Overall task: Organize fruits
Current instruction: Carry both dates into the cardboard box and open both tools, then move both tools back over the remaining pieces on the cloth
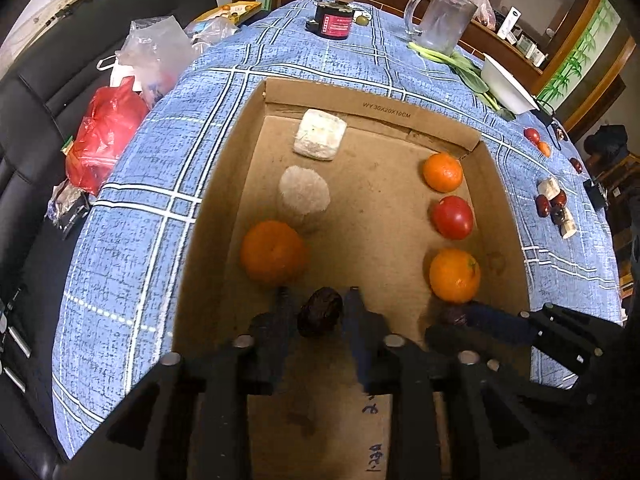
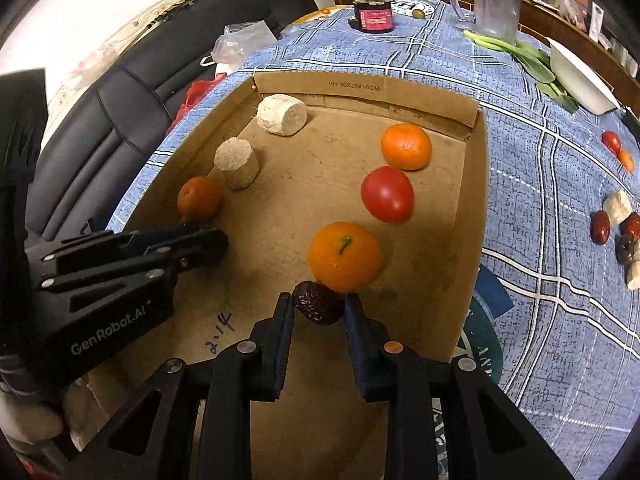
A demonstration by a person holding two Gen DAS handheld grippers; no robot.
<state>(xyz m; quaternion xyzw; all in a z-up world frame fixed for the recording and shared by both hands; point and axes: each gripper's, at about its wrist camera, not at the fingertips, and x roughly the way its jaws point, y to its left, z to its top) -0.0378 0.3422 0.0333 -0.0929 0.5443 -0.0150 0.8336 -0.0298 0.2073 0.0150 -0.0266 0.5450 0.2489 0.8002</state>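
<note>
A cardboard box (image 1: 372,108) (image 2: 360,86) lies on the blue checked tablecloth. Inside, along its left side, are two pale cut pieces (image 1: 319,139) (image 1: 304,194) and an orange (image 1: 273,252). Along its right side are an orange (image 1: 443,172), a red tomato (image 1: 453,217) and another orange (image 1: 455,275) (image 2: 344,256). My left gripper (image 1: 318,298) is shut on a dark wrinkled date (image 1: 320,312), low in the box just behind the left orange. My right gripper (image 2: 318,300) is shut on another dark date (image 2: 318,302), just in front of the near right orange.
Loose dates and pale pieces (image 1: 554,204) (image 2: 616,220) lie on the cloth right of the box. A white bowl (image 1: 506,84), greens, a glass jug (image 1: 444,16) and a dark jar (image 1: 334,16) stand further back. Plastic bags (image 1: 108,128) lie on the black sofa at left.
</note>
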